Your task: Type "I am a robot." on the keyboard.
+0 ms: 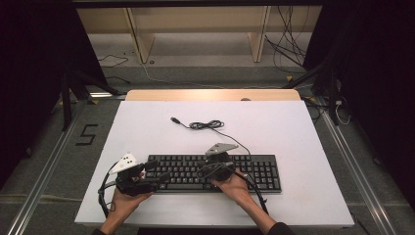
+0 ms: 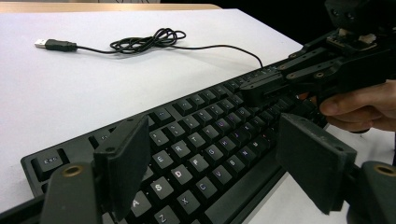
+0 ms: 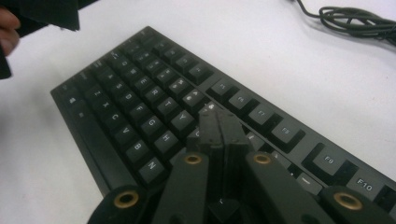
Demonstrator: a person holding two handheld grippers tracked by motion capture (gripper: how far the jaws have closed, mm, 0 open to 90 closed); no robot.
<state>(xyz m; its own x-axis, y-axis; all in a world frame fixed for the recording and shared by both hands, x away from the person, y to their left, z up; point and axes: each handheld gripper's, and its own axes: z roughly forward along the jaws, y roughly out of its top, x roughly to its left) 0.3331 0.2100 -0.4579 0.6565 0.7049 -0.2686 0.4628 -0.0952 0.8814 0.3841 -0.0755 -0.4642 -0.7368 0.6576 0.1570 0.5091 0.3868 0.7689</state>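
The right gripper (image 3: 219,123), jaws pressed together on nothing, points its tips down at the middle keys of the black keyboard (image 1: 254,171). The left gripper (image 2: 219,163), jaws spread wide, hovers over the keyboard's left end, which lies on the white table (image 1: 147,127).

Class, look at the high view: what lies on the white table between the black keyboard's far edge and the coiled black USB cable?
Bare white tabletop separates the black keyboard from the cable's coil; only the cable's own lead crosses it.
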